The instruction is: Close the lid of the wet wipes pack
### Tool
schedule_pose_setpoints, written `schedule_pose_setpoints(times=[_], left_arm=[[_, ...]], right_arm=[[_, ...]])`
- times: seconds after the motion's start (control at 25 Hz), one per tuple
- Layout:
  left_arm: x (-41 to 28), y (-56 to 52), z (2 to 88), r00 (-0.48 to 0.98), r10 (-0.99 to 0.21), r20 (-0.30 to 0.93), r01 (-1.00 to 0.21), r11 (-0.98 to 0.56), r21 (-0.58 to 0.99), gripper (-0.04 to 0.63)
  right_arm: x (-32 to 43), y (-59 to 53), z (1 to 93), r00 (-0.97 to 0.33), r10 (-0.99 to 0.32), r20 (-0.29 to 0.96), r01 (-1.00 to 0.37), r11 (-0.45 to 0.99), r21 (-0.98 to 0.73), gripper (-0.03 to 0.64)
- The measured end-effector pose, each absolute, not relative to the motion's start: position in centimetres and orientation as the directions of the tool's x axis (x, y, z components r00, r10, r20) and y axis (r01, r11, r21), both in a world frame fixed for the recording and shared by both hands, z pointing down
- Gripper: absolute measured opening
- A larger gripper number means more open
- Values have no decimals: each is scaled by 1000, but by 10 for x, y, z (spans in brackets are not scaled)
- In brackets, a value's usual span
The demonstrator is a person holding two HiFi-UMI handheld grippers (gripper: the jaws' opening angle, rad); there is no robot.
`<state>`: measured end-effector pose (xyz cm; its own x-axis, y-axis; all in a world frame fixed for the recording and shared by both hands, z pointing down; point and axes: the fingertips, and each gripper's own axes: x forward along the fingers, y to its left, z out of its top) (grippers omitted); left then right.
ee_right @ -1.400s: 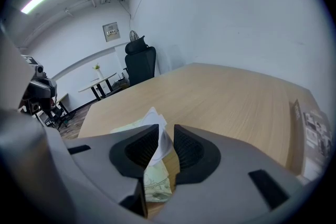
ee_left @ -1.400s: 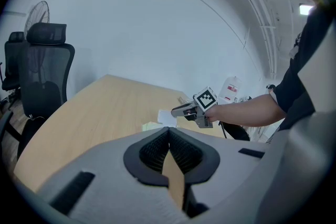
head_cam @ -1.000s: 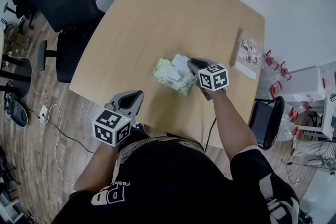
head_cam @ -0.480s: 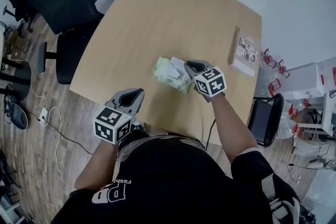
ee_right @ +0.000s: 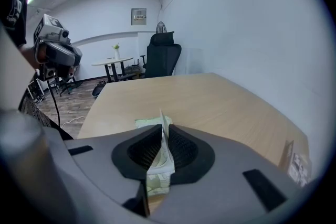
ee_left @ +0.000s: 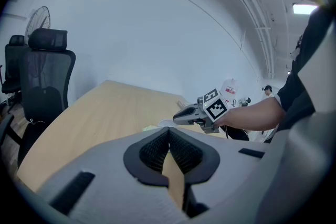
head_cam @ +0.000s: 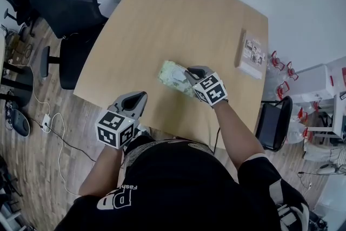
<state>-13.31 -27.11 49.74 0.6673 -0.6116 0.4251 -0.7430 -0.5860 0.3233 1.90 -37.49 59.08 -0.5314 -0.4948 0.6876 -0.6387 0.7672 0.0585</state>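
Observation:
The pale green wet wipes pack lies flat near the middle of the wooden table. My right gripper is over the pack's right end. In the right gripper view the pack lies under the jaws, and the right gripper is shut on its thin white lid flap, which stands on edge between the pads. My left gripper is shut and holds nothing at the table's near edge, apart from the pack. In the left gripper view the left gripper points across the table toward the right gripper.
A flat printed box lies at the table's right edge, also in the right gripper view as the box. Black office chairs stand left of the table. A cable and plug lie on the wood floor.
My right gripper has moved left and nearer over the pack, carrying the white lid flap over with it. The open white lid no longer shows in the head view. The left gripper has hardly moved.

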Motion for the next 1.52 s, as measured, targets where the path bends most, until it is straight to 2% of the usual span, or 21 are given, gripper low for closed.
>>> schedule_pose_setpoints(times=[0.88,1.52], left_arm=[[-135,-262,499,670,-613,420,-742,-583,332,17],[-134,-261,501,680,-601,421,-733,-584,350,17]], right_arm=[[-2,-356,602,-507,-463,727,-555,821,135,43],[-10,-340,625,-498,-385,777,-512,854,95,58]])
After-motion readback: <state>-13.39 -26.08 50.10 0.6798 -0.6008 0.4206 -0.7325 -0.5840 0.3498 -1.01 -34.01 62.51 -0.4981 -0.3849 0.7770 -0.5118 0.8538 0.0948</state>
